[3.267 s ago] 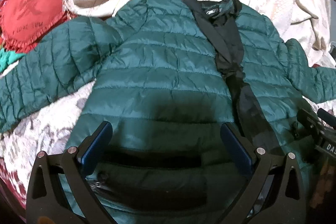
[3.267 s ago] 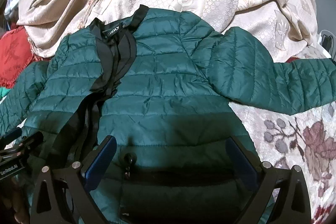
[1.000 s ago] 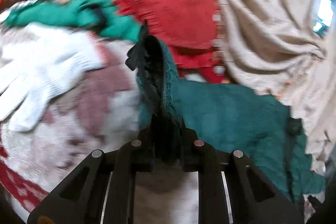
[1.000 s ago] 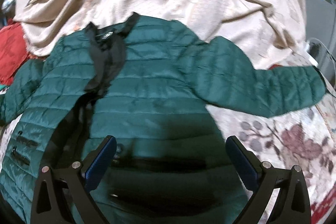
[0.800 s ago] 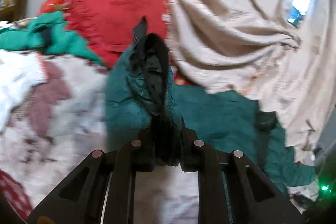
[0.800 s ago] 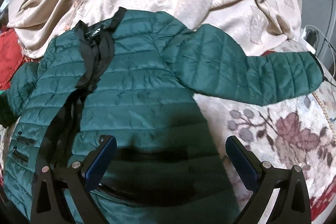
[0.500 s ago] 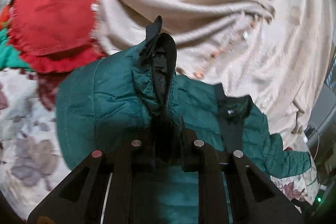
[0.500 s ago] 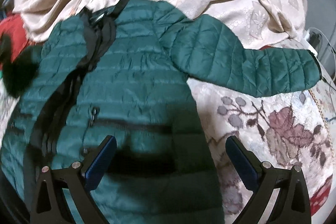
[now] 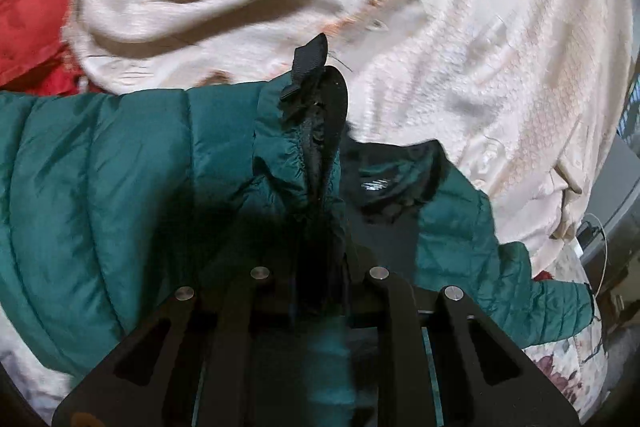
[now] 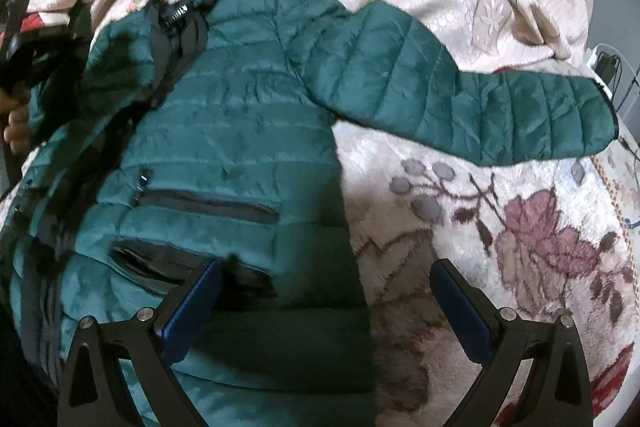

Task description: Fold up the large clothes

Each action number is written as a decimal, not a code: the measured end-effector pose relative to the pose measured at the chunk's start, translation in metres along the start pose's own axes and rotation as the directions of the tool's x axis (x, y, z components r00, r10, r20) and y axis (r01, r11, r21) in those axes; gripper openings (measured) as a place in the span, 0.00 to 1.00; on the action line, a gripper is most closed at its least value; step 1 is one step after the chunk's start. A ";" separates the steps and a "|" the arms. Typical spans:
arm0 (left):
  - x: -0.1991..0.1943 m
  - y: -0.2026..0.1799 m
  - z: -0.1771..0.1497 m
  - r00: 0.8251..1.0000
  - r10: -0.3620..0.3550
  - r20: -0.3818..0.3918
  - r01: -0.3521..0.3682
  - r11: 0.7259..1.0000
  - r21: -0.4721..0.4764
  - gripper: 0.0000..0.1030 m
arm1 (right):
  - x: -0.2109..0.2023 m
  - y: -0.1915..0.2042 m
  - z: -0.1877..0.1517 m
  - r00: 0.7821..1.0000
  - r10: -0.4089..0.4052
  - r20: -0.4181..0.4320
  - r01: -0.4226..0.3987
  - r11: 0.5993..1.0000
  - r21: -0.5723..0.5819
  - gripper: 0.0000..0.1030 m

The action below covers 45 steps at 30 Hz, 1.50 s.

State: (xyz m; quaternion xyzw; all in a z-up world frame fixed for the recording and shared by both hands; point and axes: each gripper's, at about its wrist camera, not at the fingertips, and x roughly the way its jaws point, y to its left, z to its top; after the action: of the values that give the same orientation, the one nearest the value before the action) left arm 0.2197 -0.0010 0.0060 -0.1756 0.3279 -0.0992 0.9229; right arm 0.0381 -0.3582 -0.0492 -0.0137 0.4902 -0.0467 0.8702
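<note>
Pinching the jacket cuff (image 9: pixel 316 131), the left hand-held gripper (image 9: pixel 318 267) hides its fingertips; right hand-held gripper (image 10: pixel 324 303) spread.

The left gripper (image 9: pixel 320 247) is closed tight. Its two black fingers (image 9: pixel 384 291) pinch a bunch of cloth, which sticks up toward 12 o'clock. In the right wrist view, a bare hand (image 10: pixel 16 125) shows at 9 o'clock. The right gripper (image 10: pixel 324 301) is wide open. Its two blue pads (image 10: pixel 192 307) sit far apart, at 7 and 5 o'clock, with nothing between them.
</note>
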 end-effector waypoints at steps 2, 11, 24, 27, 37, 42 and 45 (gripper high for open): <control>0.010 -0.018 -0.001 1.000 -0.028 -0.013 0.029 0.999 0.024 0.14 | 0.002 -0.004 -0.001 1.000 0.023 -0.006 -0.023 1.000 0.015 1.00; 0.034 -0.093 0.000 0.987 -0.153 -0.057 0.160 0.977 0.139 0.14 | 0.005 -0.014 -0.001 0.998 0.056 0.001 -0.056 0.998 0.041 1.00; 0.091 -0.179 -0.011 0.964 -0.199 -0.175 0.240 0.936 0.259 0.14 | 0.019 -0.038 -0.004 0.995 0.089 -0.041 -0.083 0.989 0.121 1.00; 0.104 -0.211 -0.022 0.947 -0.241 -0.213 0.297 0.910 0.289 0.14 | 0.020 -0.039 -0.005 0.994 0.096 -0.046 -0.089 0.987 0.131 1.00; 0.122 -0.262 -0.071 0.898 -0.290 -0.331 0.400 0.852 0.339 0.10 | 0.026 -0.036 -0.001 0.994 0.101 -0.050 -0.093 0.985 0.144 1.00; 0.103 -0.222 -0.054 0.921 -0.245 -0.302 0.334 0.896 0.292 0.14 | 0.017 -0.031 0.008 0.996 0.089 -0.010 -0.086 0.984 0.154 1.00; 0.070 -0.166 -0.036 0.963 -0.157 -0.218 0.209 0.948 0.239 0.40 | 0.004 -0.027 0.019 0.993 0.106 0.046 -0.113 0.973 0.202 1.00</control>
State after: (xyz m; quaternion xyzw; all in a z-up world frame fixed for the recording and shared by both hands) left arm 0.2391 -0.1834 0.0047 -0.0723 0.3835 -0.2437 0.8879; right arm 0.0547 -0.3858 -0.0409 0.1018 0.4676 -0.0482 0.8767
